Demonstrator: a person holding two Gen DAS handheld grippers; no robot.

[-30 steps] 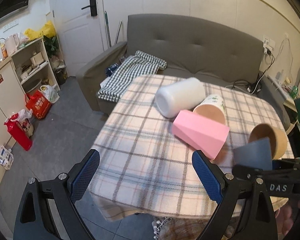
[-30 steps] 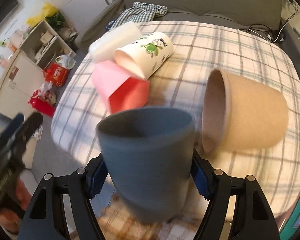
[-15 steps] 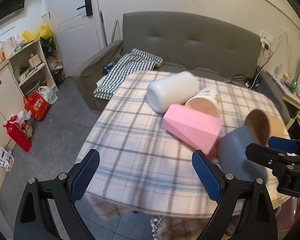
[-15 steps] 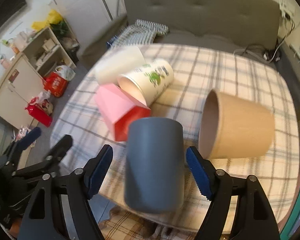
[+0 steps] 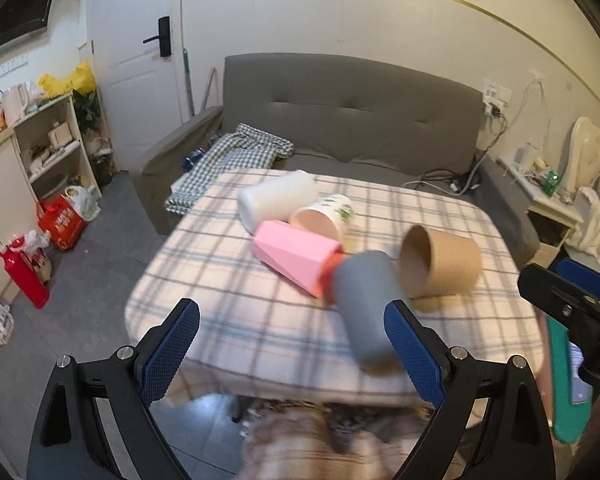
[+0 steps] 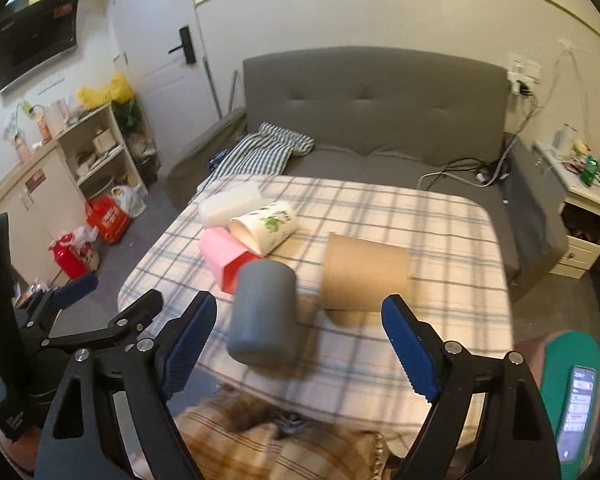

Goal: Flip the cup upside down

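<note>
A blue-grey cup (image 6: 262, 314) stands upside down near the front edge of the plaid-covered table (image 6: 440, 240), closed base up; it also shows in the left wrist view (image 5: 366, 306). My right gripper (image 6: 296, 346) is open and empty, drawn back in front of the cup. My left gripper (image 5: 292, 354) is open and empty, held off the table's front edge. A brown paper cup (image 6: 364, 274) lies on its side just right of the grey cup. A pink faceted cup (image 6: 226, 258), a white printed cup (image 6: 266, 228) and a white cup (image 6: 228, 208) lie on their sides behind.
A grey sofa (image 6: 380, 120) with a striped cloth (image 6: 260, 156) stands behind the table. Shelves (image 6: 96, 152) and red bags (image 6: 108, 220) are on the left floor. A side table (image 6: 584, 216) stands at the right. A phone (image 6: 578, 412) rests on a green surface at lower right.
My right gripper let go of the grey cup, opened wide and pulled back. The cup now stands upside down on the table. Both views have pulled back and tilted up.
</note>
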